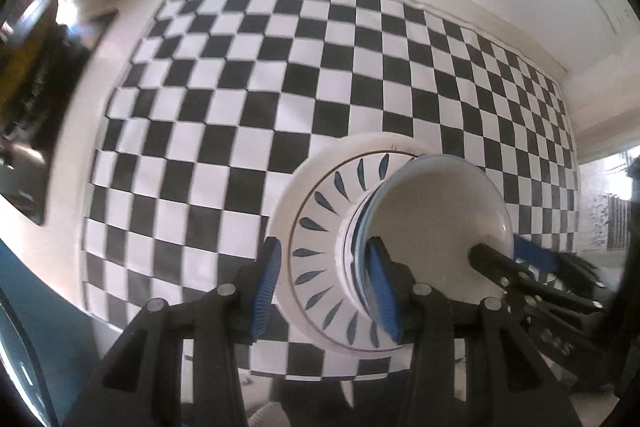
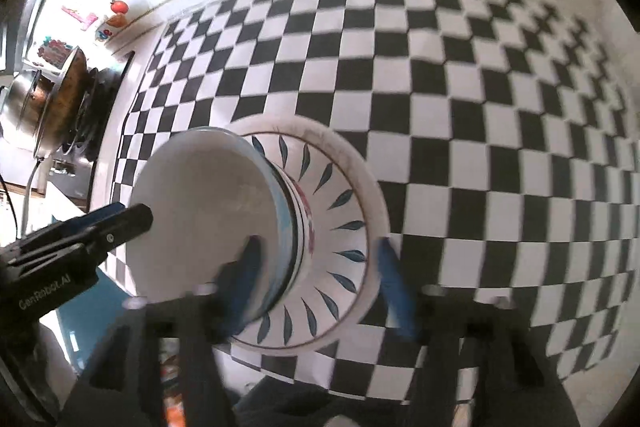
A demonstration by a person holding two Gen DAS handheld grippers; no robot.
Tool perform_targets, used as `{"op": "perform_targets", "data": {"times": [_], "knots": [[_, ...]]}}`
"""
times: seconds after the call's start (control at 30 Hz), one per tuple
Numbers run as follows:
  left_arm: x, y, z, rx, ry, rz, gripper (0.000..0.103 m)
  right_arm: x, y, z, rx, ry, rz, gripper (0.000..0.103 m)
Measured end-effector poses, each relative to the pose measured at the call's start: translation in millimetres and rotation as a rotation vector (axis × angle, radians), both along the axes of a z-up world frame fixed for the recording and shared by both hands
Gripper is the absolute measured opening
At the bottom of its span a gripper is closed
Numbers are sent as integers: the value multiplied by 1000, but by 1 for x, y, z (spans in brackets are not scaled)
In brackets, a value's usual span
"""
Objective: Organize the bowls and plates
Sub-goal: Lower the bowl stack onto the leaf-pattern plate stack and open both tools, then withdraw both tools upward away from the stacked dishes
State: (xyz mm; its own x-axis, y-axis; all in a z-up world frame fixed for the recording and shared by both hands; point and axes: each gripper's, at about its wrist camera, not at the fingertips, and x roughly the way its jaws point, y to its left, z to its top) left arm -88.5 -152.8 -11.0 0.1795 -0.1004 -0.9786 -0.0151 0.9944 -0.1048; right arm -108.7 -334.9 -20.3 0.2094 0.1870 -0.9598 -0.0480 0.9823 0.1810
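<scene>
A white plate with blue leaf marks (image 1: 320,227) lies on the checkered mat (image 1: 280,87). A stack of bowls, white inside with a pale blue rim (image 1: 436,211), stands on it. My left gripper (image 1: 326,291) is open, its fingers straddling the plate's near left edge and the bowl stack's wall. In the right wrist view the plate (image 2: 344,195) and bowls (image 2: 208,203) show too. My right gripper (image 2: 316,291) is open, one finger inside the top bowl, the other outside by the plate rim. Each gripper shows in the other's view.
A stove with steel pots (image 2: 52,99) stands left of the mat. Small colourful items (image 2: 112,15) sit at the back left by the white wall. The counter's front edge runs just below the plate.
</scene>
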Motion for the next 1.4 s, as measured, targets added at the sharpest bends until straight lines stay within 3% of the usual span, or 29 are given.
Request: {"op": "perform_targets", "data": {"times": [0.03, 0.13, 0.2, 0.37, 0.63, 0.73, 0.93, 1.4], "knots": [[-5, -2, 7, 27, -31, -13, 47, -5, 1, 8, -18, -21, 1, 100], [-19, -7, 25, 63, -110, -25, 64, -28, 1, 38, -83, -111, -6, 101], [-28, -10, 39, 82, -166, -37, 87, -41, 1, 54, -93, -151, -12, 101], [-54, -15, 76, 70, -296, -46, 99, -78, 2, 96, -148, -267, -27, 103], [-102, -11, 122, 10, -376, -17, 99, -141, 5, 147, -99, -359, -55, 103], [-129, -7, 143, 43, -434, 7, 99, -168, 5, 165, -89, -392, -75, 103], [-180, -6, 174, 86, -474, 5, 99, -226, 14, 204, -109, -474, -83, 103], [-266, 14, 216, 96, -528, 13, 102, -327, 47, 276, -178, -587, -117, 103]]}}
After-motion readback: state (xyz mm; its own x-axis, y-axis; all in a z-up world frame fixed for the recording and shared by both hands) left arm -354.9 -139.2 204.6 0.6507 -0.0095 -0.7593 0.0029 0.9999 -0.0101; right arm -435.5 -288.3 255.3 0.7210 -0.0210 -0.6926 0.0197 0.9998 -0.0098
